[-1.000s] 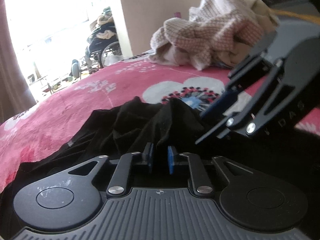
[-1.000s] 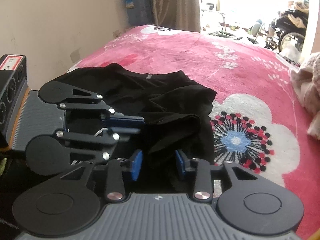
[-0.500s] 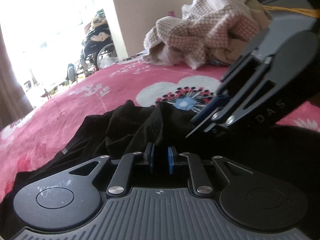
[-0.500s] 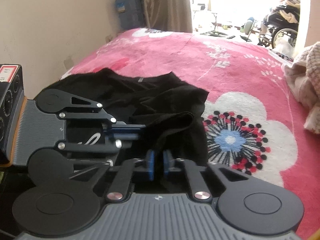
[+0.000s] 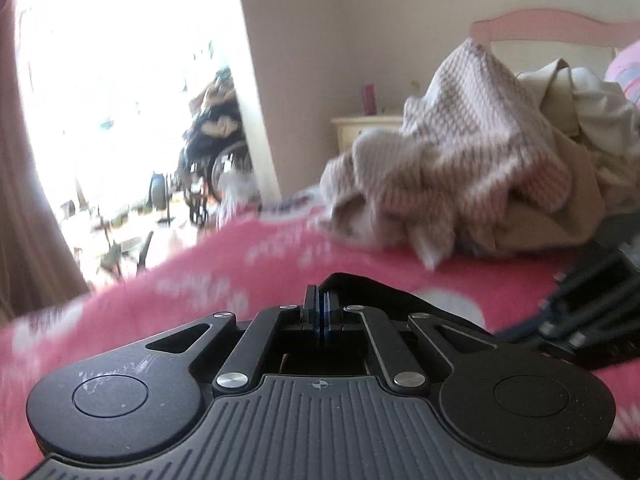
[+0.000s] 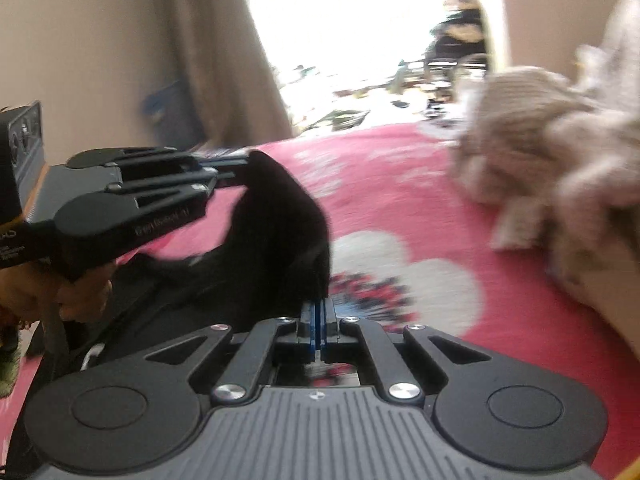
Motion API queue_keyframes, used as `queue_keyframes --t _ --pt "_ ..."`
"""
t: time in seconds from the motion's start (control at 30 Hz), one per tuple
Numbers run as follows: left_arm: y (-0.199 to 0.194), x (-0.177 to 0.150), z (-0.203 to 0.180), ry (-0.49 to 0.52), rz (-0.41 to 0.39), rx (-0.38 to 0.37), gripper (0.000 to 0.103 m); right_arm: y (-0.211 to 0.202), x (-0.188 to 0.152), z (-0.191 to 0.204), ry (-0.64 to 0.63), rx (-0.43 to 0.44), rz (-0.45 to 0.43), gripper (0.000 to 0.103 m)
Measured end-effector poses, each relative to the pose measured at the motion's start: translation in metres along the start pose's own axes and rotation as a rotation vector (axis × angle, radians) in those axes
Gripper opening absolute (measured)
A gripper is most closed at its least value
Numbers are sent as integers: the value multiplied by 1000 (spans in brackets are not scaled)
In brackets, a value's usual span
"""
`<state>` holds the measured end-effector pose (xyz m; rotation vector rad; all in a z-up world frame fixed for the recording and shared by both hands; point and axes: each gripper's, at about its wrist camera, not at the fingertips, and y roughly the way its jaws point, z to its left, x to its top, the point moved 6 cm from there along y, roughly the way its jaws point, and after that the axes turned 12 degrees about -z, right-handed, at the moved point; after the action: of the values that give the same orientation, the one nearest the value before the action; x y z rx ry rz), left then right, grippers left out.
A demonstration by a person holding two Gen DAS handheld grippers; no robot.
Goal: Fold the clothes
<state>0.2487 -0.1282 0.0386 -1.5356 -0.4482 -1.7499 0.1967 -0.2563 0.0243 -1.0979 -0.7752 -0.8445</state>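
Both pairs of tongs are pinched fully together on one black garment (image 6: 280,232): the right gripper (image 6: 319,320) clamps an edge of the cloth that rises straight ahead of its blue pads, and the left gripper (image 5: 321,312) bites a thin dark band of the same fabric just past its tips. In the right wrist view the left gripper (image 6: 236,168) comes in from the left, level with the top of the lifted cloth, so the fabric hangs between the two grips as a sagging sheet whose long edge runs across from one tong to the other. The rest of it trails down toward the near left edge of the pink flowered bedspread (image 6: 400,200). A heap of beige knitted laundry (image 5: 460,168) sits further up the bed toward the headboard, well apart from the black piece. Both views are smeared, so how much cloth lies on the bedspread cannot be told. What any move now depends on is that shared edge: neither grip is nearer, and the two must travel together to keep the span taut
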Motion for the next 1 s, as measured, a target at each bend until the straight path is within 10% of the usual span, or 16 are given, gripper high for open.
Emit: queue_keyframes --t 0.47,0.63,0.7,1.0 --pt "151 -26 -126 182 112 -180 1 4 -43 -118 202 -228 108 2" --pt "167 -51 -139 217 197 -181 17 8 -46 -125 228 -236 149 4" --pt "168 -48 -133 156 202 -171 37 8 -46 -124 230 -234 164 7" --pt "145 -11 -26 -440 190 -35 43 -3 -37 -129 279 -299 139 14"
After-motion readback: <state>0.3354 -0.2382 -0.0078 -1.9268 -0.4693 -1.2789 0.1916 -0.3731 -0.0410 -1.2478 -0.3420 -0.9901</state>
